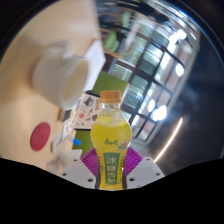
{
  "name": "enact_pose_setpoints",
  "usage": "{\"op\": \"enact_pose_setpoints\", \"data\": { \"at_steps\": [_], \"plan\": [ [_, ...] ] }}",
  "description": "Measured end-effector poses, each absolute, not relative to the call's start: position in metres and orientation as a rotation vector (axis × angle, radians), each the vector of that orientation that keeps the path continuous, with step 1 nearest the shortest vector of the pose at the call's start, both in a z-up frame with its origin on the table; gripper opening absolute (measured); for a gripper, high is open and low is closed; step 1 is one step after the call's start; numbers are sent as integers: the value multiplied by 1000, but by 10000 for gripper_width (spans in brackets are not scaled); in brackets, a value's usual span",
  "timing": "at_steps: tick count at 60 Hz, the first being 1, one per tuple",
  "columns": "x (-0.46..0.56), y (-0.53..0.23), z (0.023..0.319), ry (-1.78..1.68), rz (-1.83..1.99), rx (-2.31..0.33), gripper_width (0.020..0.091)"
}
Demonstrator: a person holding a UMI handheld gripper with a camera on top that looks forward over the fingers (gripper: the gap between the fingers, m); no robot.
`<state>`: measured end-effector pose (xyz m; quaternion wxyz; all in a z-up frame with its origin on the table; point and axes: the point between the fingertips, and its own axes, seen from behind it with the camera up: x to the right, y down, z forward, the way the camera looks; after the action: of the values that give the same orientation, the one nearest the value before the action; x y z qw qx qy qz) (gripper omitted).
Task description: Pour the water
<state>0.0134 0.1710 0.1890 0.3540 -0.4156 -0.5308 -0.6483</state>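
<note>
Item: bottle [110, 140] of yellow drink (orange cap on), clamped upright between the jaws of the gripper [110, 172], lifted above the desk [25, 75] near a white cup [62, 72]; best uncapped before tilting slowly over the cup.

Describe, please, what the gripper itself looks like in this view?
Only the gripper's front end shows: two fingers with magenta pads on their inner faces. Pale grey-white finger bodies sit outside the pads, marked with small dark spots that look like screws. No cables, sleeve or hand can be seen.
</note>
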Motion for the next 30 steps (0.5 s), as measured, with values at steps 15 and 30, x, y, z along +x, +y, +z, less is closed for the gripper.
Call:
{"op": "enact_pose_setpoints", "data": {
  "at_steps": [15, 30],
  "plan": [
    [46, 173, 219, -382, -588, -1550, 293],
    [43, 185, 130, 11, 51, -1660, 294]
  ]
}}
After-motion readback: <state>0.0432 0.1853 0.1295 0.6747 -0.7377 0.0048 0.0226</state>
